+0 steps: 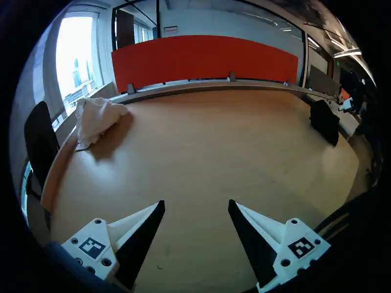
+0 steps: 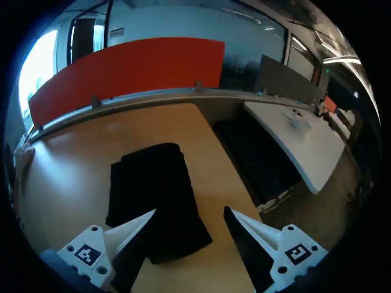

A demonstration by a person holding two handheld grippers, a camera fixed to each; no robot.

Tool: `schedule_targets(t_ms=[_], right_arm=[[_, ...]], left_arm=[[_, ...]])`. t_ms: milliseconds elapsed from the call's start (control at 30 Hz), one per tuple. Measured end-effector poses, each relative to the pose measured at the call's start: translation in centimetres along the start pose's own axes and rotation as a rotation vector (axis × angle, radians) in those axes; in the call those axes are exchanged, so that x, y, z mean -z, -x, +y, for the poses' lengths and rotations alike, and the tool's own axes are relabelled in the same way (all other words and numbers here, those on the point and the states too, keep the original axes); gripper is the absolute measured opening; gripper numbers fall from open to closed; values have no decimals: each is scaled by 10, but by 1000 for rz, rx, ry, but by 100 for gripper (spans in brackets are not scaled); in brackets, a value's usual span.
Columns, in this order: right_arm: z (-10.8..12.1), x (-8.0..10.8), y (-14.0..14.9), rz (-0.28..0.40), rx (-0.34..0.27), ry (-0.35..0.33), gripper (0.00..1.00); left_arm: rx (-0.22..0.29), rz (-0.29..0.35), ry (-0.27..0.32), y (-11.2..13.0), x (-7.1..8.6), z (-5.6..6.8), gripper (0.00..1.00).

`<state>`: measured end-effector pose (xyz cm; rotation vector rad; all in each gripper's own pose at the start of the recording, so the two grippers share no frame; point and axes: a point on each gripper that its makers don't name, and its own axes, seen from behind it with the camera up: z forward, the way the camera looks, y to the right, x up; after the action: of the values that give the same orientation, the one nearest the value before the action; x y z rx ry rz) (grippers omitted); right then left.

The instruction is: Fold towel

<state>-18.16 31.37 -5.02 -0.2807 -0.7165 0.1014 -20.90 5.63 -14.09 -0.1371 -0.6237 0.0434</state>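
Closest in, the right gripper (image 2: 189, 210) gapes, gripping nothing, one finger hiding the near corner of the black towel (image 2: 151, 190). It lies flat on the wooden table (image 2: 68, 180) by an edge, long axis running away toward the orange divider (image 2: 127, 63). The left gripper (image 1: 195, 202) gapes likewise over bare wood; a crumpled white cloth (image 1: 95, 117) sits far off.

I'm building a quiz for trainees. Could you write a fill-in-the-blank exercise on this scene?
1. The crumpled towel at the far left of the table is ____ in colour.
2. The flat towel in front of the right gripper is ____ in colour.
3. The left gripper hangs over bare wood with its fingers ____.

Missing words: white; black; open.
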Motion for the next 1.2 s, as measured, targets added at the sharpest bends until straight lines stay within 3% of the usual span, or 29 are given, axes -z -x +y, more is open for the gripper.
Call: schedule_targets(t_ms=[567, 867, 1200], right_arm=[[-17, 4, -26, 115, -57, 26, 97], [-30, 16, -53, 266, -77, 32, 97], [-61, 49, -100, 517, -76, -21, 97]], left_arm=[[19, 16, -14, -5, 3, -5, 96], [35, 28, -19, -10, 3, -7, 96], [45, 38, -22, -16, 2, -9, 96]])
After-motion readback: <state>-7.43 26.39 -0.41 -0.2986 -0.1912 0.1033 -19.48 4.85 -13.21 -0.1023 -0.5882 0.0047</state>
